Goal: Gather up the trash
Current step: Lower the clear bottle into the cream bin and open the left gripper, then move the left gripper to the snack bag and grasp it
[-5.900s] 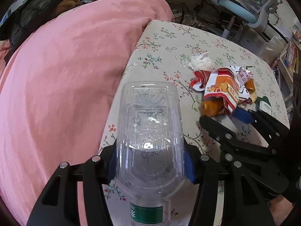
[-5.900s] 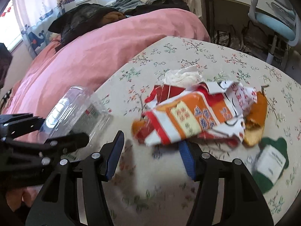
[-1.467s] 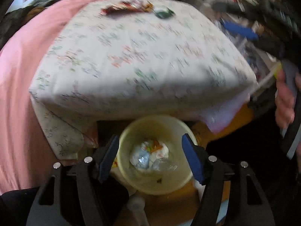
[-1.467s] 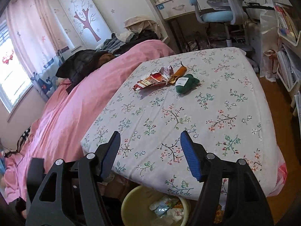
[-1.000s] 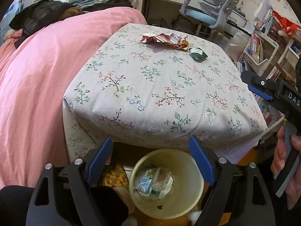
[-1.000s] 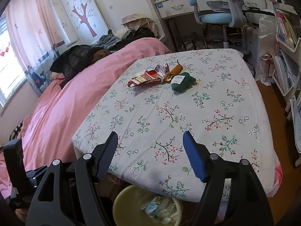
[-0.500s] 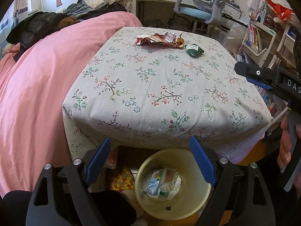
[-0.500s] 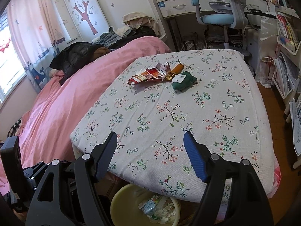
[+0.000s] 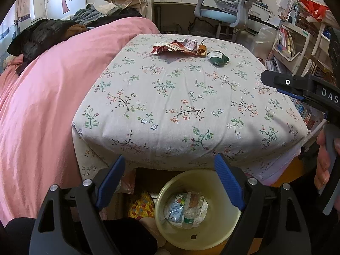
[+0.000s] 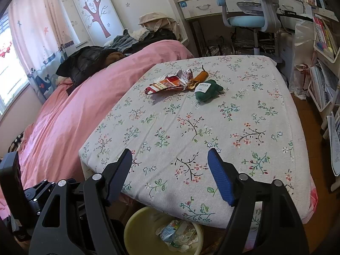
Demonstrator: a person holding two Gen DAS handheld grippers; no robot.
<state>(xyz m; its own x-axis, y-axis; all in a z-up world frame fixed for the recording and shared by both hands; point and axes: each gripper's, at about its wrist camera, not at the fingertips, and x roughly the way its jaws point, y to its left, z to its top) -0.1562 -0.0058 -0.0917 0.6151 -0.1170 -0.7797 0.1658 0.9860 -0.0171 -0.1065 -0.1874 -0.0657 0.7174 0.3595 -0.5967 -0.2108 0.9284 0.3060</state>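
A red and orange snack wrapper (image 9: 177, 47) and a green packet (image 9: 217, 57) lie at the far side of the floral table (image 9: 180, 97); both also show in the right wrist view, the wrapper (image 10: 170, 84) and the packet (image 10: 207, 90). A yellow bin (image 9: 221, 223) under the table's near edge holds a plastic bottle (image 9: 189, 214) and wrappers; it also shows in the right wrist view (image 10: 136, 231). My left gripper (image 9: 170, 170) is open and empty above the bin. My right gripper (image 10: 170, 159) is open and empty over the table's near edge.
A pink duvet (image 9: 42, 95) covers the bed left of the table. A blue office chair (image 10: 250, 21) and a desk stand beyond it. Bookshelves (image 10: 325, 48) line the right side. The right gripper's body (image 9: 301, 87) shows at the left view's right edge.
The left gripper let the bottle go into the bin and has since tilted up from the bin toward the table. The right gripper left the wrapper and drew back to the table's near edge.
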